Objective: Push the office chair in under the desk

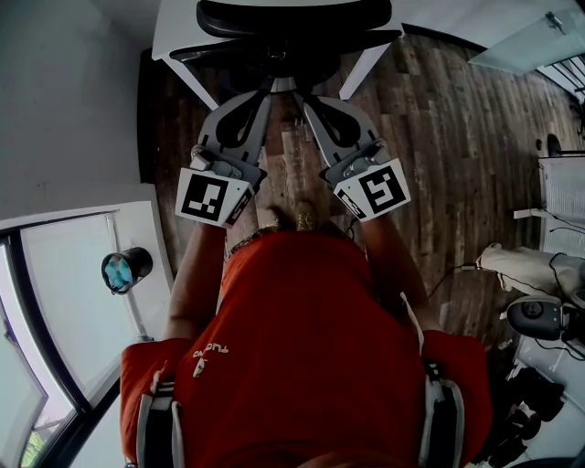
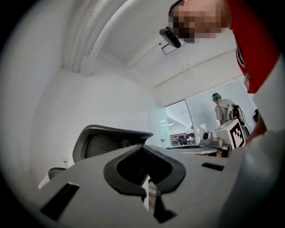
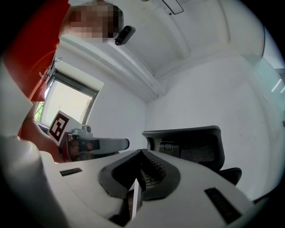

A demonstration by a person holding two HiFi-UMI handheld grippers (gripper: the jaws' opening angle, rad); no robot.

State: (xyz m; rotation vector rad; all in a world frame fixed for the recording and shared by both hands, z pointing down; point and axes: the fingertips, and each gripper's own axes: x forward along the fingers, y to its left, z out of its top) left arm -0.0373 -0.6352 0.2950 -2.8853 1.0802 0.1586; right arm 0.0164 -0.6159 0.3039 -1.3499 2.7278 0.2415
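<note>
The black office chair (image 1: 292, 27) stands at the top of the head view, its back partly under the white desk (image 1: 178, 32). Both grippers point at it side by side. My left gripper (image 1: 265, 90) is shut with nothing in it, its tips just short of the chair's lower back. My right gripper (image 1: 302, 93) is shut and empty too. In the left gripper view the mesh backrest (image 2: 111, 140) rises beyond the closed jaws of the left gripper (image 2: 144, 149). The right gripper view shows the backrest (image 3: 187, 144) past the right gripper (image 3: 142, 153). Contact with the chair cannot be told.
Wooden floor (image 1: 439, 137) lies around the chair. A white wall (image 1: 64, 101) is on the left, with a glass panel (image 1: 64, 292) below it. Cables and devices (image 1: 539, 311) crowd the right edge. Another person (image 2: 221, 107) stands behind glass in the distance.
</note>
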